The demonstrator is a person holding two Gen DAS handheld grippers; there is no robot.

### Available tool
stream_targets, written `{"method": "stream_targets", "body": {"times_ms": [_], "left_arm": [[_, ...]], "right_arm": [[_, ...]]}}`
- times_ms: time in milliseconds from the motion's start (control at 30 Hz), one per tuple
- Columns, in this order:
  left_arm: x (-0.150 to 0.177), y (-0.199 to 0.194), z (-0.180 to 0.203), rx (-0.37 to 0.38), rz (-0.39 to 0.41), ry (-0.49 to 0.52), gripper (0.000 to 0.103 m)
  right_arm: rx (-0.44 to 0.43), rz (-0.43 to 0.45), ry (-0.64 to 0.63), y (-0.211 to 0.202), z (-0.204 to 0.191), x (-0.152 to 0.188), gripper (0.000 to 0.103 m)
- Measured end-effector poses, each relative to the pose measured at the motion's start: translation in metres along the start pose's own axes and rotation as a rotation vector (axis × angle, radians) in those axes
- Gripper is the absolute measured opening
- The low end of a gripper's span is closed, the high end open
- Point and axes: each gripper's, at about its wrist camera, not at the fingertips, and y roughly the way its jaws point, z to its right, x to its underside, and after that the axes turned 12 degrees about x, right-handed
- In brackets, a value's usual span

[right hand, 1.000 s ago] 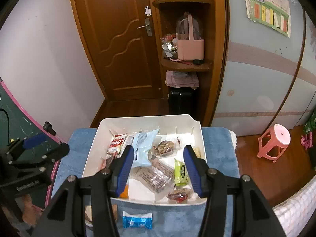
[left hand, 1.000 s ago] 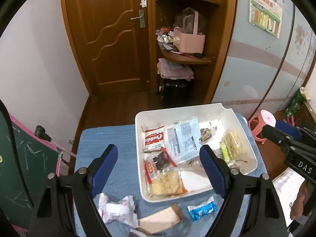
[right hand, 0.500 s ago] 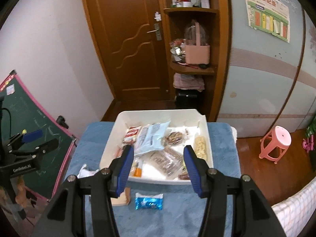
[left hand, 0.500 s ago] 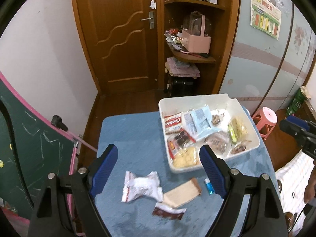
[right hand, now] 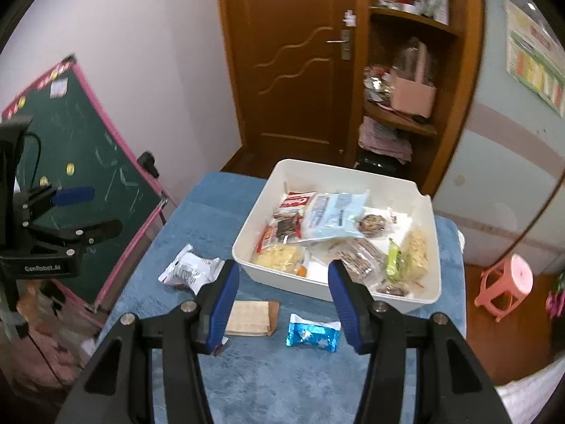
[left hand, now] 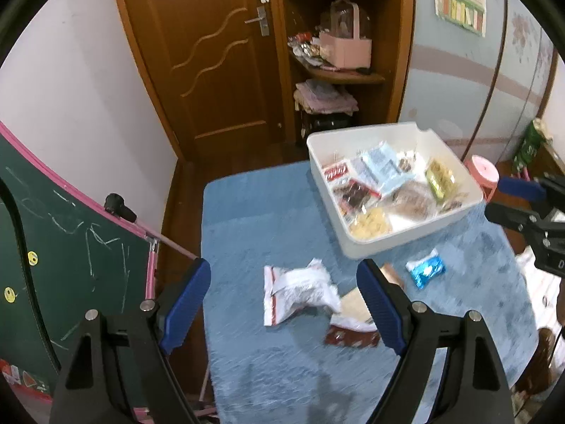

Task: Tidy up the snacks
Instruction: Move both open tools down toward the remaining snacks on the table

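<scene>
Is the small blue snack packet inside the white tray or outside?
Outside: the blue packet lies on the blue cloth, before the white tray.

Left gripper body: I read "CenRobot.AI" in white letters, or close to that; the first letter is soft.
Right gripper body: I see one white letter at the picture's edge, maybe a "D"; the rest is cut off.
Red packet in the white bin: white script lettering, too blurred for me to read.
Wall poster: coloured rows of print, unreadable to me.
</scene>
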Motion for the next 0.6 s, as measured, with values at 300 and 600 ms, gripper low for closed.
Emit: {"method": "stream_targets", "body": {"times_ms": [300, 600], "left_arm": [[0.034, 0.053, -0.010, 0.023, -0.134, 0.163, 0.084], [0.050, 0.122, -0.021, 0.091, -0.297, 0.326, 0.084]], "right_arm": [[-0.061, -0.080, -0.105, 0.051, -0.051, 0.017, 0.053], [-0.203, -0.173, -0.274, 0.099, -0.097, 0.061, 0.053]]}}
